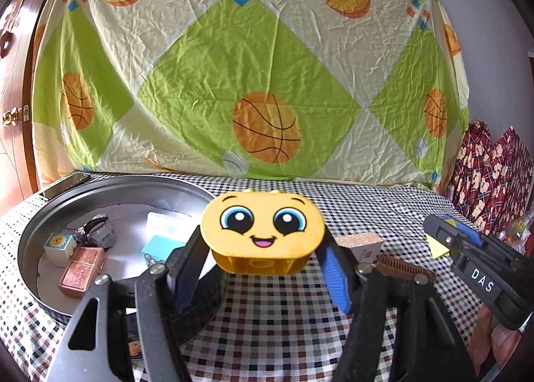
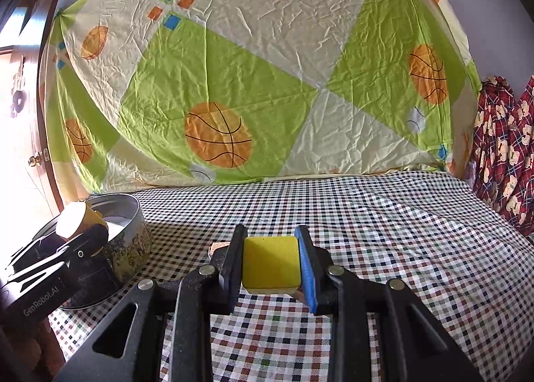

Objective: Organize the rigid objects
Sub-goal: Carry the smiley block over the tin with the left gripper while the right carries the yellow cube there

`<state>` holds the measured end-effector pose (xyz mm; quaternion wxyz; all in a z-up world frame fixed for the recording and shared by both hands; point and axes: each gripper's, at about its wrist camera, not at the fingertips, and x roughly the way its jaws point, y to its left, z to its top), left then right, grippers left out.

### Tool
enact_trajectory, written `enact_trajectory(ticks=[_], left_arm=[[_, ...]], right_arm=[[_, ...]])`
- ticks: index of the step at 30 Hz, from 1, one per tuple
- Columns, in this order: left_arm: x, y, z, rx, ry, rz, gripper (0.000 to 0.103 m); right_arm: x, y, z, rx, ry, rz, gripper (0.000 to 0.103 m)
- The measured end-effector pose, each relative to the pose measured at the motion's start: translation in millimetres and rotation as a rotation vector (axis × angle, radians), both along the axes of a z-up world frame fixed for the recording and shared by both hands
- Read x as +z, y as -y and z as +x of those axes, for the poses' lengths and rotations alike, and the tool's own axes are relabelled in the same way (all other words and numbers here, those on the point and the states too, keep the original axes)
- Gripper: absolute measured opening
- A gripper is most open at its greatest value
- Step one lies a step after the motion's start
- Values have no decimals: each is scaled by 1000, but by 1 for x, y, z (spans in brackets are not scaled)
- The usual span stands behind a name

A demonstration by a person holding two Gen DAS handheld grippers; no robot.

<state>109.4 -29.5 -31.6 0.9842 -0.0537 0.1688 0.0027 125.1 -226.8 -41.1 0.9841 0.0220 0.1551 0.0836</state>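
Note:
My left gripper (image 1: 263, 248) is shut on a yellow smiley-face box (image 1: 262, 232) and holds it above the checkered table, just right of a round metal tin (image 1: 43, 218). The tin holds a sun-print cube (image 1: 58, 245), a copper-coloured block (image 1: 81, 270), a dark rock-like piece (image 1: 96, 232) and a light blue carton (image 1: 160, 247). My right gripper (image 2: 271, 265) is shut on a yellow square block (image 2: 269, 263) above the table. It also shows in the left wrist view (image 1: 440, 242) at the right. The tin (image 2: 130, 242) sits at the left in the right wrist view.
A small glittery box (image 1: 360, 243) and a brown comb (image 1: 405, 267) lie on the checkered cloth (image 1: 267, 332) behind my left gripper. A phone (image 1: 65, 183) lies behind the tin. A basketball-print sheet (image 1: 250, 65) hangs at the back. Red patterned fabric (image 1: 490, 175) is at the right.

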Motion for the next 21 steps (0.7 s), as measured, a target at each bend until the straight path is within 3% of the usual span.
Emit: enact_trajectory(ticks=[21], left_arm=[[1, -39, -3, 85, 17, -27, 64]], right_arm=[[0, -37, -2, 58, 13, -22, 32]])
